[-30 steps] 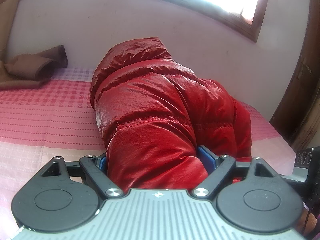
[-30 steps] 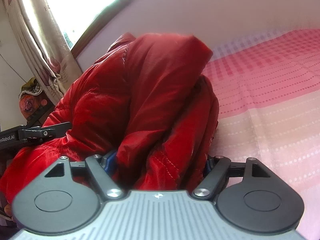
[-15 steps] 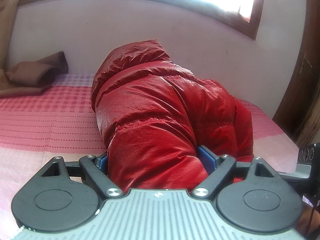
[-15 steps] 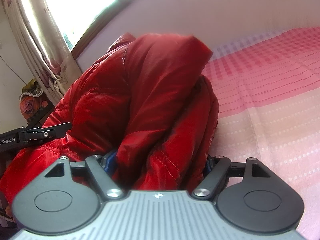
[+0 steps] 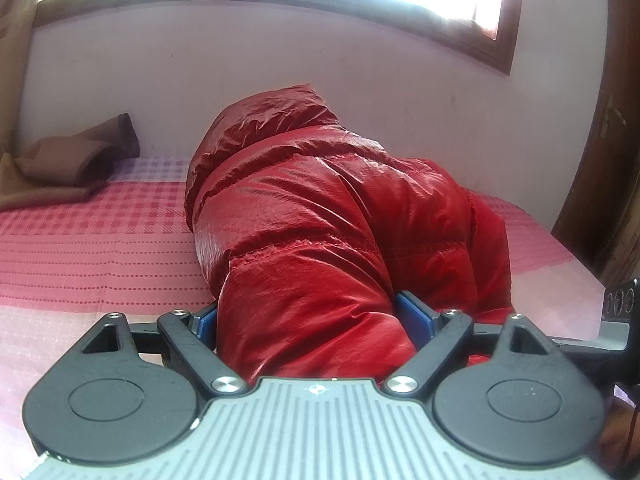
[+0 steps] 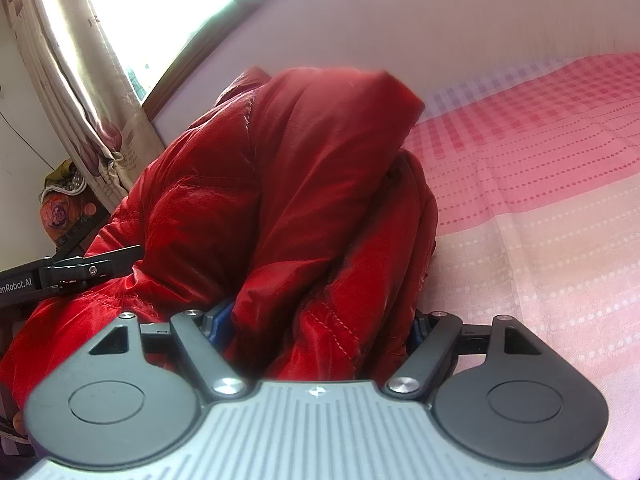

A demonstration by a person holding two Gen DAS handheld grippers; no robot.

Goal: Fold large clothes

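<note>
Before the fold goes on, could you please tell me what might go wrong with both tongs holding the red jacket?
1. The jacket looks slick and puffy; each thick bunch could slide out of the left tongs or the right tongs.
2. In the right view several layers are pinched together, so the fold may come out lumpy or uneven.
3. The jacket lies on the bedspread, which could drag and wrinkle if it is pulled.

jacket (image 5: 320, 220) on bed (image 5: 80, 248) | blanket (image 5: 68, 168) far left | wall (image 5: 280, 60) behind
</note>
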